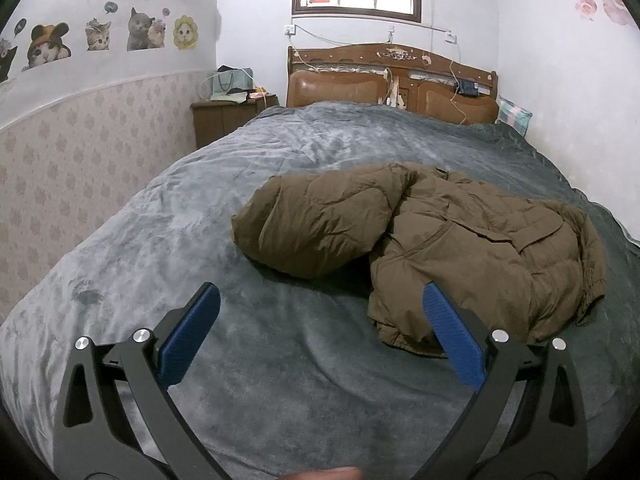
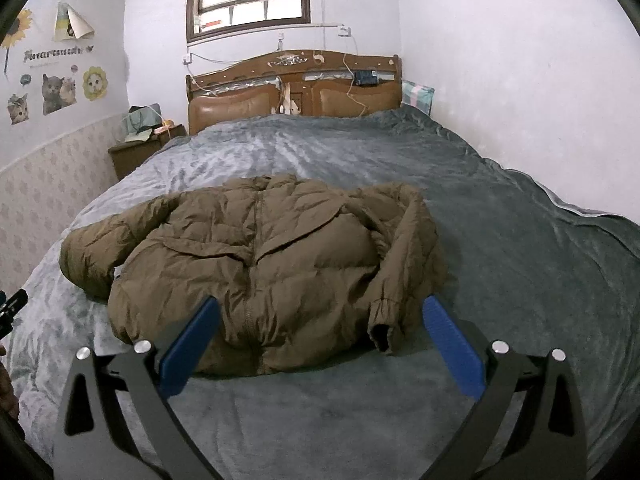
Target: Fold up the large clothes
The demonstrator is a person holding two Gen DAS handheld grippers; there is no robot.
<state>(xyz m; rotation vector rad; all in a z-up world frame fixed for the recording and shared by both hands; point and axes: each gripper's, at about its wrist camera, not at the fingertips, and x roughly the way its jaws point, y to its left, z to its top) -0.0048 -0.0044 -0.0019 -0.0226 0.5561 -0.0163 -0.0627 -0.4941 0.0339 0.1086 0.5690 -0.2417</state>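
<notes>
A brown puffer jacket (image 1: 460,248) lies front-up on the grey bed blanket (image 1: 280,360), one sleeve stretched out to the left. In the right wrist view the jacket (image 2: 260,264) fills the middle, its right sleeve folded down with the cuff (image 2: 382,330) near the hem. My left gripper (image 1: 320,300) is open and empty, hovering before the jacket's left hem. My right gripper (image 2: 320,312) is open and empty, just short of the jacket's lower hem. The left gripper's tip (image 2: 12,306) shows at the left edge of the right wrist view.
A wooden headboard (image 2: 294,88) stands at the far end. A nightstand (image 1: 224,116) with bags sits at the back left. Walls close in left and right. Blanket (image 2: 520,280) stretches right of the jacket.
</notes>
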